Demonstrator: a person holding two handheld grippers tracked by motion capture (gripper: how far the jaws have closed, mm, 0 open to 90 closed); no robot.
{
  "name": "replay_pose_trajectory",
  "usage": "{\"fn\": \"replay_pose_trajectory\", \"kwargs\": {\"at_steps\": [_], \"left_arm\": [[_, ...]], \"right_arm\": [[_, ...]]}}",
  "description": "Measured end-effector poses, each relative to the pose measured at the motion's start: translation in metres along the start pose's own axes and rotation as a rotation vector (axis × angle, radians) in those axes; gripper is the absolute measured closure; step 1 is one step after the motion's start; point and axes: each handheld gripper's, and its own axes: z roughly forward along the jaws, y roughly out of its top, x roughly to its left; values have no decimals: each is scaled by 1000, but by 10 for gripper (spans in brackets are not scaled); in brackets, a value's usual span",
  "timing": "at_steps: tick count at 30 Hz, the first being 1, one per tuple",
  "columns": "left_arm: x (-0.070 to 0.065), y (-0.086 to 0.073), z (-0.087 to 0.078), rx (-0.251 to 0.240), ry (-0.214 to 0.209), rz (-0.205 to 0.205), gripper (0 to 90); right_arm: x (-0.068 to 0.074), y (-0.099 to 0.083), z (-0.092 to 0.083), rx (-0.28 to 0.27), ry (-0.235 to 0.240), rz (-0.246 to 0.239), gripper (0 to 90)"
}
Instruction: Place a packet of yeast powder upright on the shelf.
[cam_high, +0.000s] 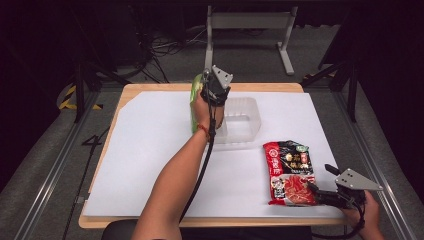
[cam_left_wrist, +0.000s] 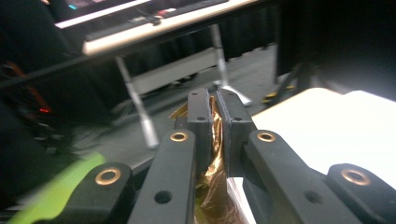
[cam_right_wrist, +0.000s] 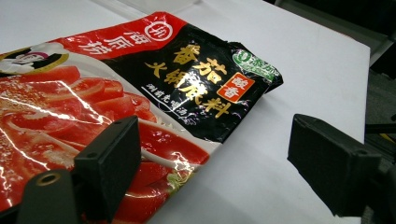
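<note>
White paper (cam_high: 150, 150) covers most of the pale wooden bench (cam_high: 125, 95) where we work, and around it we see grey carpet, dark curtains, loose cables on the floor and a grey metal stand (cam_high: 250, 22) beyond the far edge. A clear plastic tub (cam_high: 245, 122) sits near the far middle of the paper. Our left hand-held gripper (cam_high: 207, 90) is raised just beside the tub's left side, its jaws pinched together on the gold foil seam of a green snack bag (cam_high: 195, 100), which hangs from them above the bench; in the left gripper view the crinkled foil (cam_left_wrist: 215, 154) is squeezed between the two black pads. Our right hand-held gripper (cam_high: 322, 192) rests low at the near right corner, jaws spread wide and gripping nothing, one jaw over the lower right edge of the red and black hot-pot soup base packet (cam_high: 290, 172), which lies flat on the paper.
</note>
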Motion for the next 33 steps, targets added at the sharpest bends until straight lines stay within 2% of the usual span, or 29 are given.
{"fn": "replay_pose_trajectory", "kwargs": {"at_steps": [2,5,12,14,17,19,22,24,25,26,28,30,32,33], "left_arm": [[0,-5,-4,3,-28,1,843],[0,-14,-9,10,-100,-24,830],[-2,-23,-27,-13,-170,-3,810],[-2,-25,-33,-25,-178,13,809],[-1,-27,-39,-41,-195,0,809],[-1,-28,-39,-42,-200,8,808],[3,-27,-30,-12,-168,49,805],[6,-28,-21,7,-174,25,822],[6,-28,-21,7,-174,25,826],[6,-30,-16,7,-197,6,831],[5,-32,-15,-2,-202,0,833],[3,-34,-15,-13,-210,1,834],[0,-33,-15,-15,-202,24,834],[-1,-34,-15,-15,-226,26,834]], "right_arm": [[0,0,1,2,0,-3,176],[1,1,1,2,1,-6,176],[2,1,1,4,-4,-5,176],[2,1,1,3,-5,-9,176],[2,1,1,3,-3,-7,176],[2,1,1,2,-2,-10,176],[3,2,2,5,-1,-9,176],[3,2,2,5,-1,-10,176],[3,2,2,5,-2,-13,176],[3,2,2,4,0,-11,176],[3,2,2,3,1,-11,176],[2,1,1,2,1,-8,176],[2,1,1,2,2,-3,176],[2,1,1,3,0,-5,176]]}}
